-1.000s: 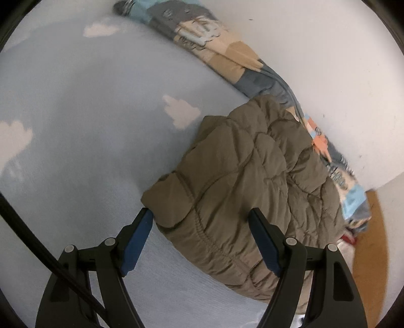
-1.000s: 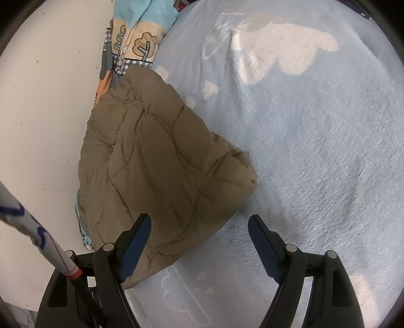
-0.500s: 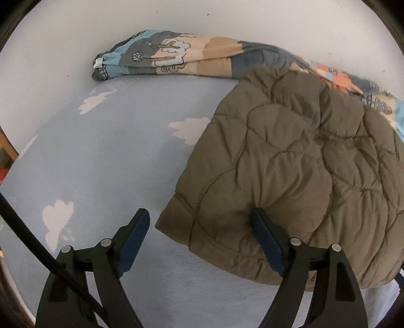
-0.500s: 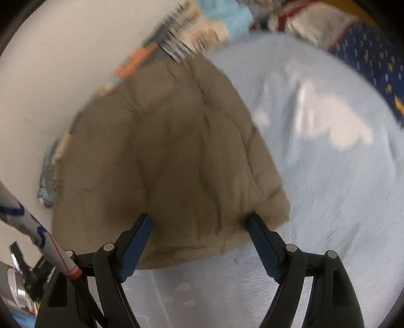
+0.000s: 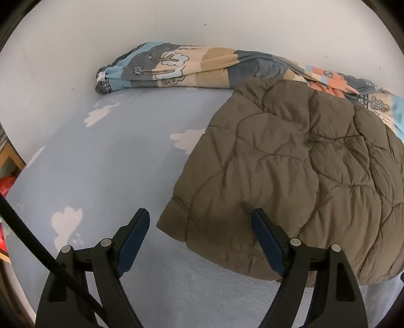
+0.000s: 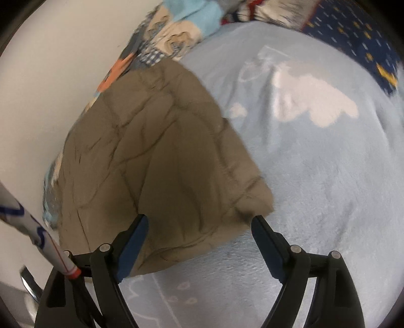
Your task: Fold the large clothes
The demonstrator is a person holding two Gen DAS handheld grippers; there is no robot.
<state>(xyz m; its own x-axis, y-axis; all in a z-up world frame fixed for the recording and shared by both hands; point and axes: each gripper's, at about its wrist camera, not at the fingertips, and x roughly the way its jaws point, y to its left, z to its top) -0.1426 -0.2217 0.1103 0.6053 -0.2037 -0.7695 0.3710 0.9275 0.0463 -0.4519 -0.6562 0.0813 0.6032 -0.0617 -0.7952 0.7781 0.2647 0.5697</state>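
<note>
We work over a bed covered with a pale blue fleece sheet printed with white clouds (image 5: 106, 161). Along the white wall (image 5: 176, 22) lies a rolled patchwork quilt in blue, grey, cream and orange (image 5: 176, 68).

Left view: our left claw (image 5: 199, 214) hangs spread wide, gripping nothing. Its left blue pad is over bare sheet; its right pad sits at the near edge of the folded olive-brown quilted puffer jacket (image 5: 290, 171), whose near corner lies between the pads. Whether that right pad touches the fabric we cannot tell. The jacket rests on the sheet, its far edge against the patchwork quilt.

Right view, somewhat blurred: our right claw (image 6: 199, 217) is opening, nothing clamped. The jacket's near edge (image 6: 161, 161) lies between the pads, its right corner just beside the right pad. A white tube with blue marks and a red band (image 6: 50, 249) crosses the lower left. Far right, a navy cloth with yellow specks (image 6: 353, 32).
</note>
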